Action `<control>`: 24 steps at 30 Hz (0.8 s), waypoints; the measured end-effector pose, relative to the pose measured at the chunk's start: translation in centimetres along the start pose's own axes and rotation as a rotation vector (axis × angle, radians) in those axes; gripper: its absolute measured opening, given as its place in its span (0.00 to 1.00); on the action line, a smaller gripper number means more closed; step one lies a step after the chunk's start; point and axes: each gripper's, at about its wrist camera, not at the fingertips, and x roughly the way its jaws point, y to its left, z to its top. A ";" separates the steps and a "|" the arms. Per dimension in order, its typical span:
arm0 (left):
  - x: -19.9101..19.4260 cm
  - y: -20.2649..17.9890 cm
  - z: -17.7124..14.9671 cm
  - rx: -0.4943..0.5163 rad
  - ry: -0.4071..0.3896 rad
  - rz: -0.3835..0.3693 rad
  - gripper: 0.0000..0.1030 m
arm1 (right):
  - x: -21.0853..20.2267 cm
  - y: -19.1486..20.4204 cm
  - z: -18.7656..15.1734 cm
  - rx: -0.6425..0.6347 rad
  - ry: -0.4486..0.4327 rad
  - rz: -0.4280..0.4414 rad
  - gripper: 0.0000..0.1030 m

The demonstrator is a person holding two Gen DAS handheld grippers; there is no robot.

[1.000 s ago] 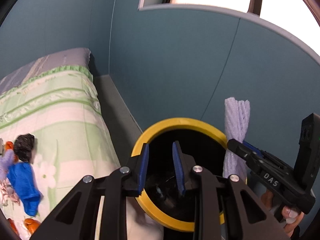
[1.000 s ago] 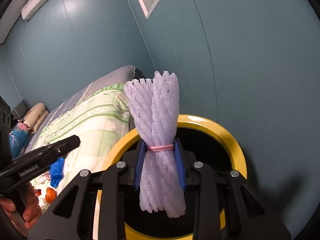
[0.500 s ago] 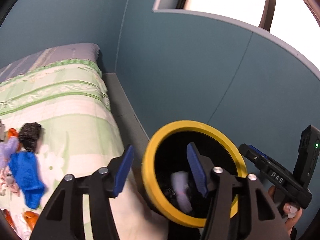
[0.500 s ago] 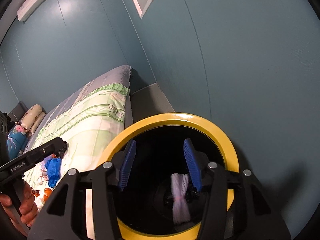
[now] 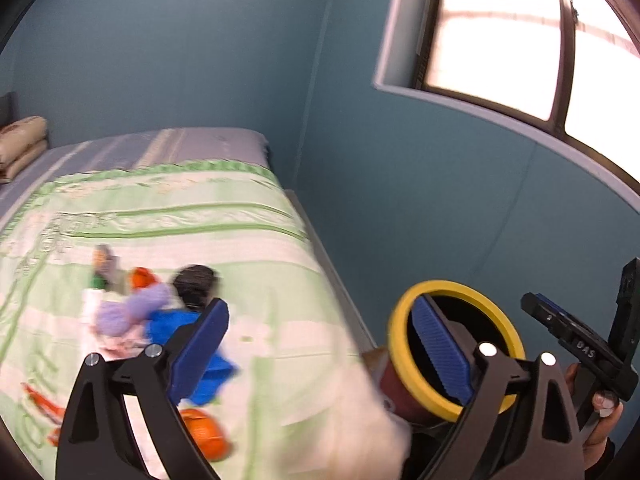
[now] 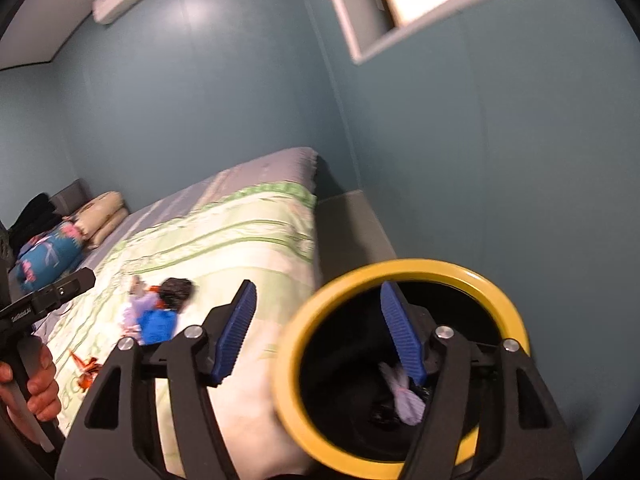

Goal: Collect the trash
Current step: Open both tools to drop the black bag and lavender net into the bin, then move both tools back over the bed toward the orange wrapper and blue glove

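Both grippers' jaws opening, empty, left gripper (image 5: pixel 320 344), right gripper (image 6: pixel 318 334)

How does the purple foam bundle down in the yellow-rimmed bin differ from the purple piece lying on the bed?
The purple foam bundle lies inside the yellow-rimmed bin, already collected; the purple piece rests on the bed among other litter. The bundle shows pale and partly hidden; the piece shows deeper purple, in full view though blurred. Both are purple, and no jaws hold either.

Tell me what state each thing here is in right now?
Left gripper: jaws opening, nothing between them.
Right gripper: jaws opening, nothing held.
Bin: upright beside the bed, open-topped.
Purple foam net: lying inside the bin.
Trash pile: still on the bed.
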 end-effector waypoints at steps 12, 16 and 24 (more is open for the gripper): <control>-7.5 9.2 -1.2 -0.067 -0.045 0.202 0.92 | 1.1 9.8 -0.2 -0.139 0.023 0.207 0.65; -8.8 11.8 -2.3 -0.093 -0.033 0.258 0.92 | 2.1 12.4 -0.8 -0.168 0.051 0.257 0.66; -10.4 16.8 -5.7 -0.167 0.017 0.339 0.92 | 4.7 17.1 -2.3 -0.245 0.123 0.309 0.66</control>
